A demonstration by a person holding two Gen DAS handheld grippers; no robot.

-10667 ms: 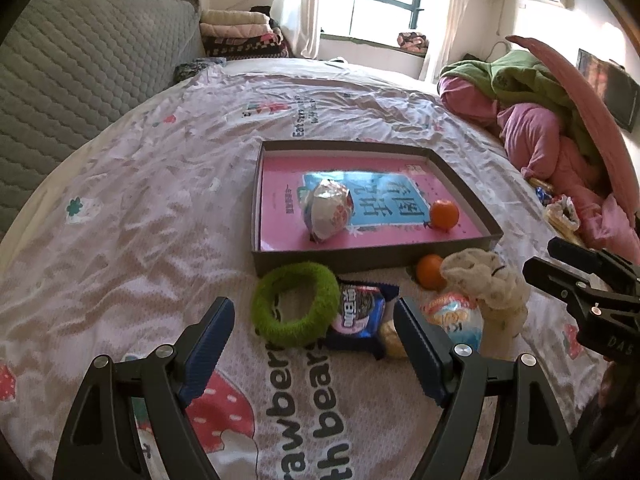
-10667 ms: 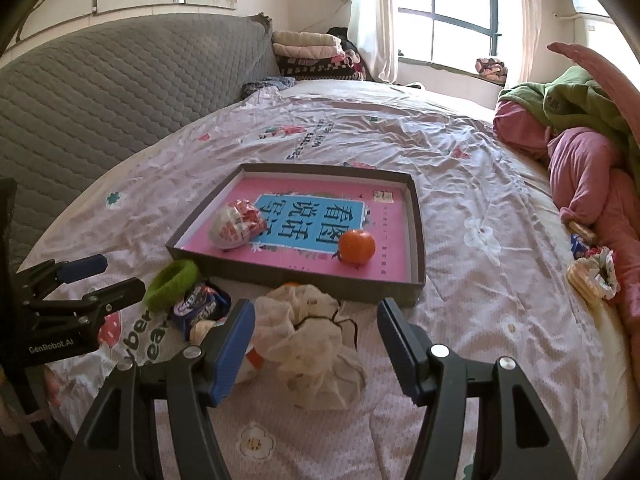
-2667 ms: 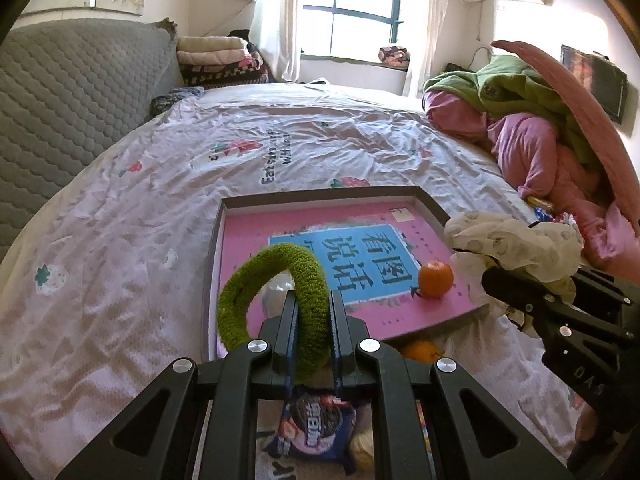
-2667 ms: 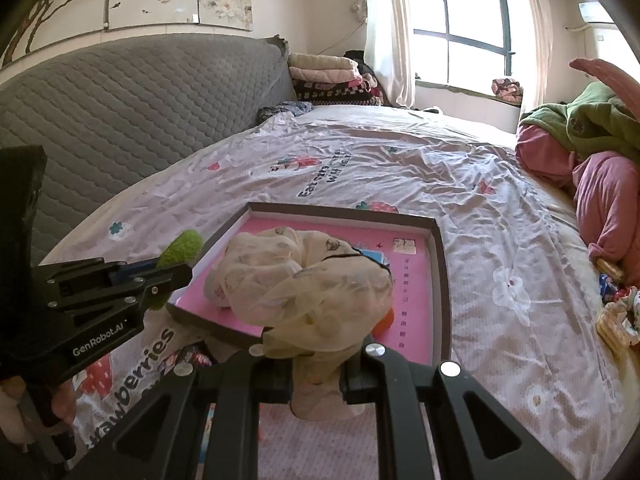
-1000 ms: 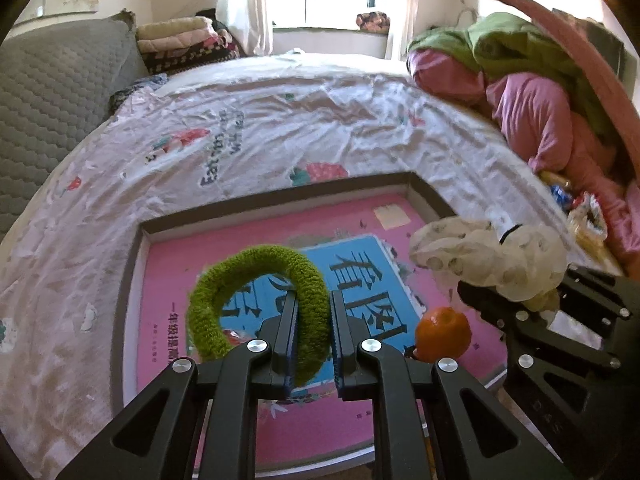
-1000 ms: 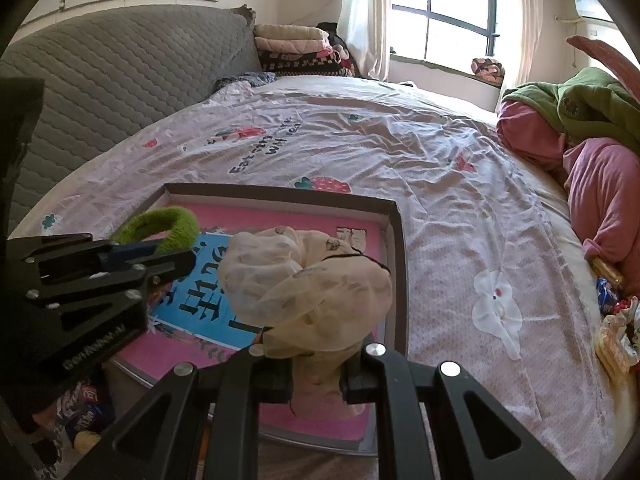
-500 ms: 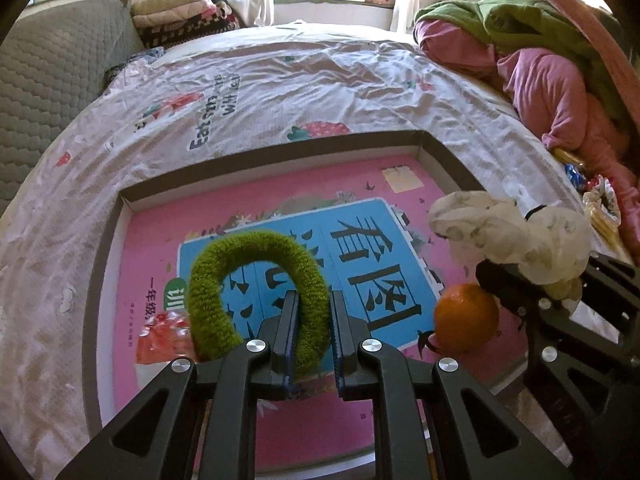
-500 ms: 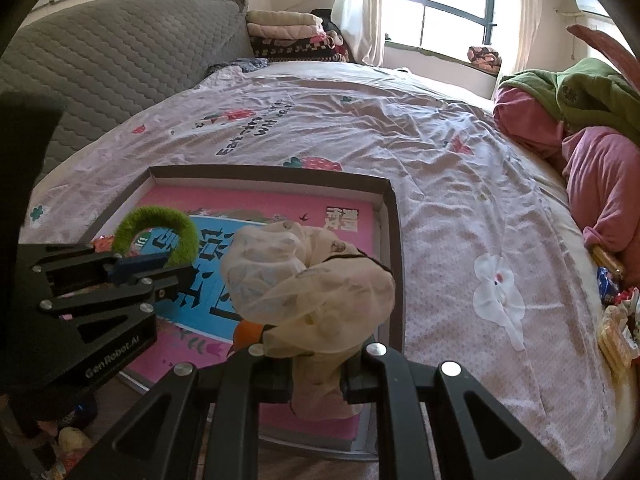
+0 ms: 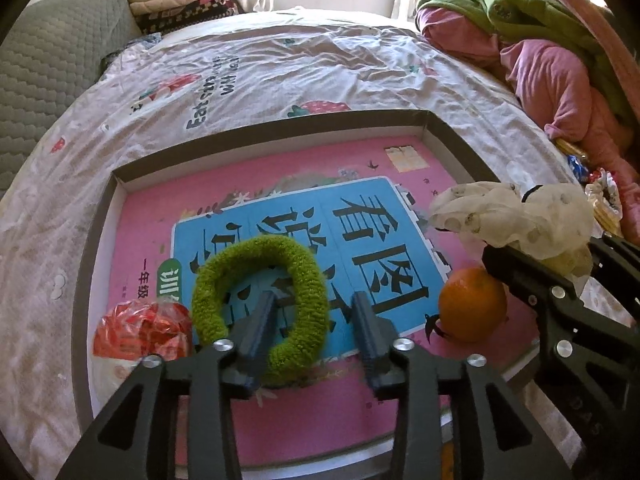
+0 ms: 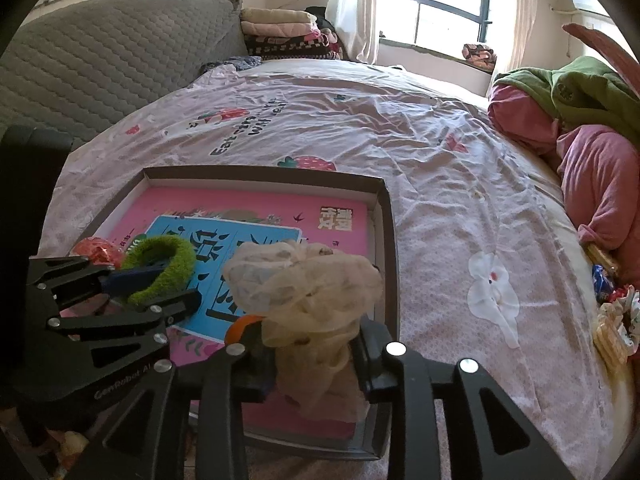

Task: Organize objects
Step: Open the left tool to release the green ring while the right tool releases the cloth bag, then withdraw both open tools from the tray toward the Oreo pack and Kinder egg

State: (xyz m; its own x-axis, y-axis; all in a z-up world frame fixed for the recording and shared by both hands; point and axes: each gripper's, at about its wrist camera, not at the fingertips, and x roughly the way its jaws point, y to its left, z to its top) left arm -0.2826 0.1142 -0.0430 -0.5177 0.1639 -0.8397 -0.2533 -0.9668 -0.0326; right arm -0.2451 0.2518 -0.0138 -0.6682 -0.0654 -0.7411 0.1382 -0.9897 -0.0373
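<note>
Both claws are opening over the tray [image 9: 96, 240]: left claw [image 9: 314, 312] apart around the green ring [image 9: 316, 276], right claw [image 10: 310, 344] loosening off the cream scrunchie [image 10: 304, 280].

Both claws point steeply downward. My left claw [image 9: 314, 322] has its jaws opening, the pads no longer pressing on anything. My right claw [image 10: 310, 350] sits just to its right, jaws opening too, with a thing between them, pads barely clear.
</note>
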